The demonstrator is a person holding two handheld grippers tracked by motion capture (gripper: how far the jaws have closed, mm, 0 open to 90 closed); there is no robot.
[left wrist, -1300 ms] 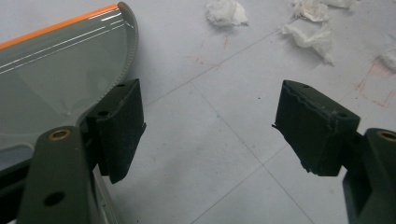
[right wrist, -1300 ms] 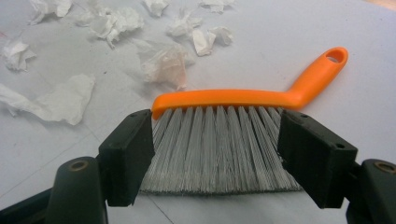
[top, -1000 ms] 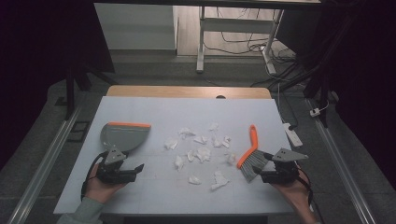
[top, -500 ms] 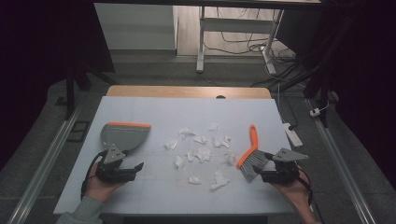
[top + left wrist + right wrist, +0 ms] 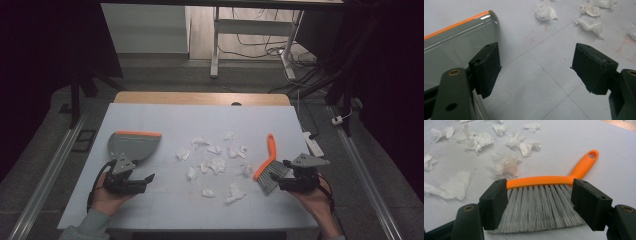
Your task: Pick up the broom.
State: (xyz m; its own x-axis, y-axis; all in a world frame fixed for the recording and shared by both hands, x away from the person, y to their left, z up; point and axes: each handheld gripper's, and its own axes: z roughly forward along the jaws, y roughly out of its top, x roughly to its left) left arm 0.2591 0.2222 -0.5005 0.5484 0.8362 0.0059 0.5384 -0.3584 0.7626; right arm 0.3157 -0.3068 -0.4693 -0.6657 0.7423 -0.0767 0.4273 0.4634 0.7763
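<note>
Nothing's moved in the last sec: my right hand-held gripper (image 5: 540,202) is spread around the brush (image 5: 544,202) w/o pinching, left hand-held gripper (image 5: 536,67) spread by the dustpan (image 5: 456,47), so sweeping the paper scraps (image 5: 217,165) hasn't begun.

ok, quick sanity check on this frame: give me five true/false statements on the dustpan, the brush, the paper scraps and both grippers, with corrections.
1. The dustpan lies on the table's left side, by the left gripper. True.
2. The left gripper is clamped on the dustpan. False: its jaws stand wide apart over bare table, the dustpan beside one jaw.
3. The brush lies between the jaws of the right gripper. True.
4. The paper scraps are already in the dustpan. False: they lie scattered on the table between dustpan and brush.
5. The brush handle is grey. False: it is orange; the bristles are grey.
</note>
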